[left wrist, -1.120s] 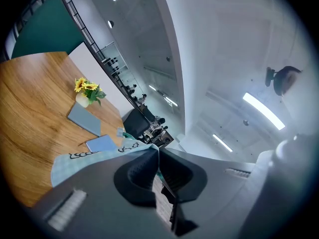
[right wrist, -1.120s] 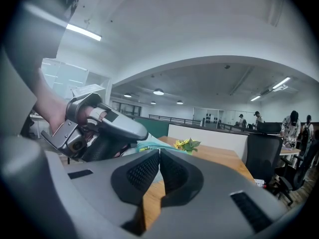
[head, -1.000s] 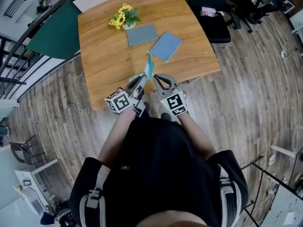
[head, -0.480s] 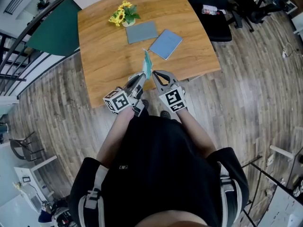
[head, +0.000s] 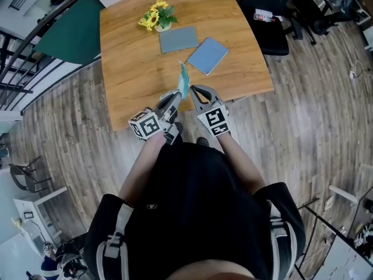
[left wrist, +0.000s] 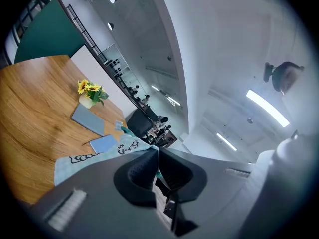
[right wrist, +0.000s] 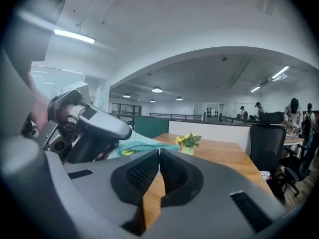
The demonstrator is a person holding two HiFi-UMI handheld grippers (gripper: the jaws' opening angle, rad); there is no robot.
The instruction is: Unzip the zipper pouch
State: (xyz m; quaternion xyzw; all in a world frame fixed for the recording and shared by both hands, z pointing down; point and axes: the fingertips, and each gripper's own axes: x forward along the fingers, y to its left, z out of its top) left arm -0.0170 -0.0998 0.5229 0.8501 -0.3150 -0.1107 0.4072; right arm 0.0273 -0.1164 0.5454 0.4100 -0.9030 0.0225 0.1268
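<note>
Your left hand-held gripper (left wrist: 157, 152): jaws clamped on a corner of the zipper pouch (head: 184, 81), cloth spreading away from the tips. Its own body hides the lower part of the pouch in the left gripper view.

Your right hand-held gripper (right wrist: 159, 151): jaws pressed together, tips at the pouch's near end, just beside the left one's. Whether they pinch any part of it is too small to tell.

Pouch held up over the table's (head: 125, 69) near edge. Edge-on in the head view, long axis running ahead of both grippers, away from you.
</note>
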